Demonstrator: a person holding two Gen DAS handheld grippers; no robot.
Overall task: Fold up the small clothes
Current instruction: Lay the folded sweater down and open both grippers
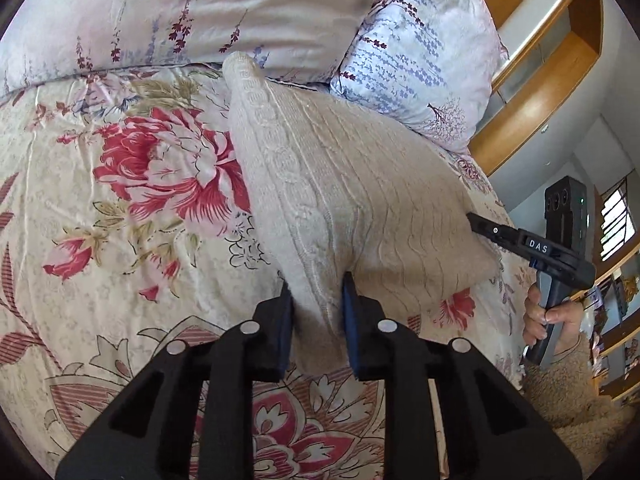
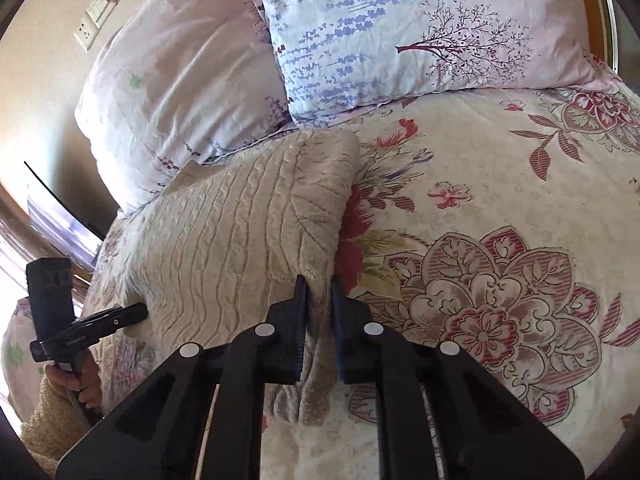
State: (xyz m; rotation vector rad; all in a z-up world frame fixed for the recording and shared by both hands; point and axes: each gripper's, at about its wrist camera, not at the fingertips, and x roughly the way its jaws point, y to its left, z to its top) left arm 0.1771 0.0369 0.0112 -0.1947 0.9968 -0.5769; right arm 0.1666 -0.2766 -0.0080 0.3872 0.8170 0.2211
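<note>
A cream cable-knit sweater (image 1: 340, 184) lies folded on the floral bedspread (image 1: 120, 208). My left gripper (image 1: 316, 292) is shut on its near left edge and the knit bunches between the pads. My right gripper (image 2: 320, 284) is shut on the near right edge of the sweater (image 2: 240, 232). The right gripper also shows in the left wrist view (image 1: 476, 222), touching the sweater's right side. The left gripper shows in the right wrist view (image 2: 140, 312) at the sweater's left side.
Two lavender-print pillows (image 1: 416, 52) (image 2: 168, 92) lie behind the sweater at the head of the bed. A wooden headboard (image 1: 560, 60) stands beyond them. The bedspread (image 2: 500, 240) stretches to the right. A wall socket (image 2: 90, 30) is on the left wall.
</note>
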